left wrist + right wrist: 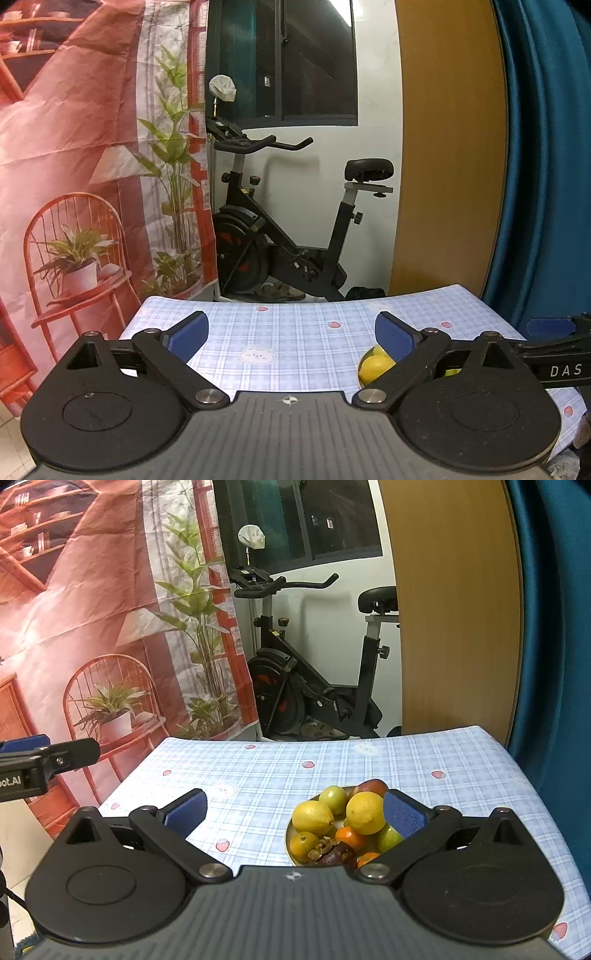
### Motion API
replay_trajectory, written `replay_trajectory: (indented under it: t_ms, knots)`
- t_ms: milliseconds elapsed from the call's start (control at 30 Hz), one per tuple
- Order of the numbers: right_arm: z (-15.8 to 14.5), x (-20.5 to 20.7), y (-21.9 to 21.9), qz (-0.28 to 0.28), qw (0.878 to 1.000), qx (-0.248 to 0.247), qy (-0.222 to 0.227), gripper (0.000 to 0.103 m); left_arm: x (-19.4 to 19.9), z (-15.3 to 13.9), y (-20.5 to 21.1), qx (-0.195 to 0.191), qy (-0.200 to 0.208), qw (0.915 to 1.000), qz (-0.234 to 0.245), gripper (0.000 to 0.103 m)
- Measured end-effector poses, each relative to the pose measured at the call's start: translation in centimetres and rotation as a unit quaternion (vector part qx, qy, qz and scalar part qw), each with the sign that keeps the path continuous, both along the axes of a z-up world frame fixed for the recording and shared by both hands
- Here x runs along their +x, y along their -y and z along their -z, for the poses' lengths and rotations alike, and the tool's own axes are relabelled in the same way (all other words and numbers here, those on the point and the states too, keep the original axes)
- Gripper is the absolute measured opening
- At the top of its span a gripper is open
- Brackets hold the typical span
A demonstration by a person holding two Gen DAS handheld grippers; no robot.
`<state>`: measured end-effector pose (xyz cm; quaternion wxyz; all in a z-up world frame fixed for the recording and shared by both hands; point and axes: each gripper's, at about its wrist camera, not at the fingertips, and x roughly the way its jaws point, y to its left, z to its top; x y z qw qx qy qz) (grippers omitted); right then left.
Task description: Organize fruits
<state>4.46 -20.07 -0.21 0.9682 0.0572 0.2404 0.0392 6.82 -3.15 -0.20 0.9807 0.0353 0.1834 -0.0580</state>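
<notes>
All fruit, lemons included, sits piled on the plate on the surface; none lies beside the plate. Left gripper and right gripper both stand wide and empty near the plate. Sorting appears not yet begun.

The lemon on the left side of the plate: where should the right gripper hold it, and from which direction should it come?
Probably grip the left lemon across its rounded middle, coming from above. It sits high on the plate, its top is free, but fruits crowd its sides. The right gripper is open and empty.
</notes>
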Motion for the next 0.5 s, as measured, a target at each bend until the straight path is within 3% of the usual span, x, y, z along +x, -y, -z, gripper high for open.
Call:
replay_trajectory:
  t_ms: [500]
  knots:
    - [0.09,-0.02,-0.27,0.004,1.0,-0.017,0.001,0.103,-0.27,0.79,-0.17,-0.019,-0.011,0.9998,0.001,0.098]
